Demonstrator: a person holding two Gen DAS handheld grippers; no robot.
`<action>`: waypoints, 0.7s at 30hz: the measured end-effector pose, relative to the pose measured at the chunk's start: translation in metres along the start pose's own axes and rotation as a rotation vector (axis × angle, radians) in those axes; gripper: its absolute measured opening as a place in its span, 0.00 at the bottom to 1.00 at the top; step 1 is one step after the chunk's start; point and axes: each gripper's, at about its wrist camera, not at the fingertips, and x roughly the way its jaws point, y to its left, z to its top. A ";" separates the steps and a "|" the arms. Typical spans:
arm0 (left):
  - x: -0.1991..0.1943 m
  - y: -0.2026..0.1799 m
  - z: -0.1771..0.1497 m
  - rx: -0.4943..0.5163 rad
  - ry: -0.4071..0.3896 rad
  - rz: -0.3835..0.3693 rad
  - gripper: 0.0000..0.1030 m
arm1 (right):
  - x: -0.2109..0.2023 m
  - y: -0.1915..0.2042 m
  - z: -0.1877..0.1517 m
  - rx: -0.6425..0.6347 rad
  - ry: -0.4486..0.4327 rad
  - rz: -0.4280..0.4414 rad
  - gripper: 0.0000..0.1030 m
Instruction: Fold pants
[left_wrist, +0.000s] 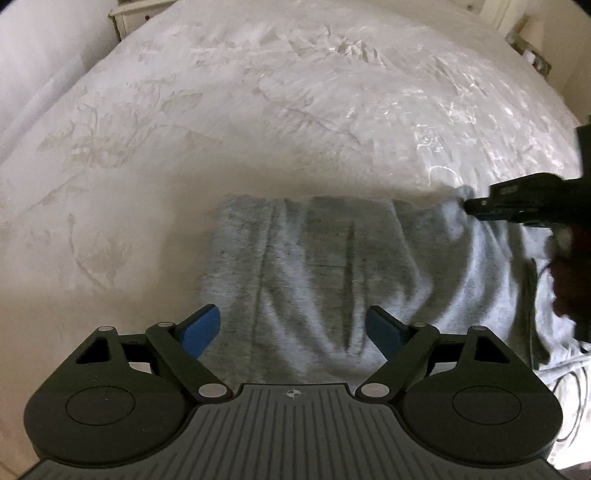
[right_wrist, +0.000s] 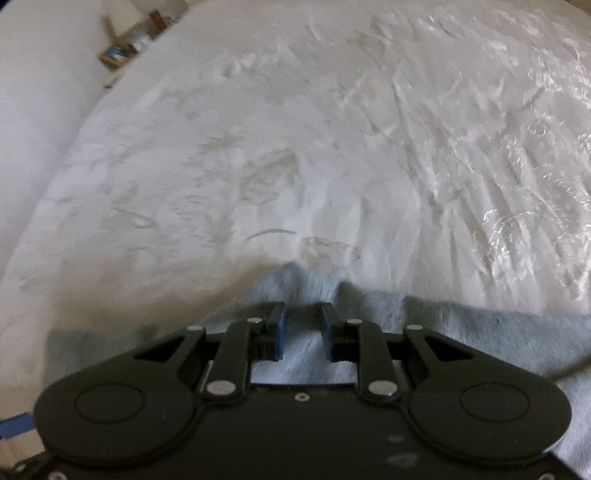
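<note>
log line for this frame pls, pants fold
stage: mid-fold | left gripper: open above grey knit pants | right gripper: shut on pants' bunched edge | surface: white floral bedspread

Home bedroom. Work surface is a bed (left_wrist: 258, 110) under a white floral-embossed bedspread (right_wrist: 332, 129), filling the view ahead of both tools. Pale cabinet corner (left_wrist: 125, 14) far ahead-left of the left tool; cluttered bedside shelf (right_wrist: 125, 48) far ahead-left of the right tool.
</note>
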 end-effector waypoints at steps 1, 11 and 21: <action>0.000 0.006 0.000 -0.011 0.003 -0.016 0.83 | 0.007 -0.001 0.004 0.006 0.007 -0.013 0.19; 0.014 0.043 0.001 -0.078 0.052 -0.059 0.86 | 0.023 0.010 0.005 -0.035 -0.001 -0.067 0.19; 0.064 0.031 0.006 -0.027 0.145 -0.168 0.96 | -0.037 0.007 -0.043 -0.019 0.000 -0.003 0.25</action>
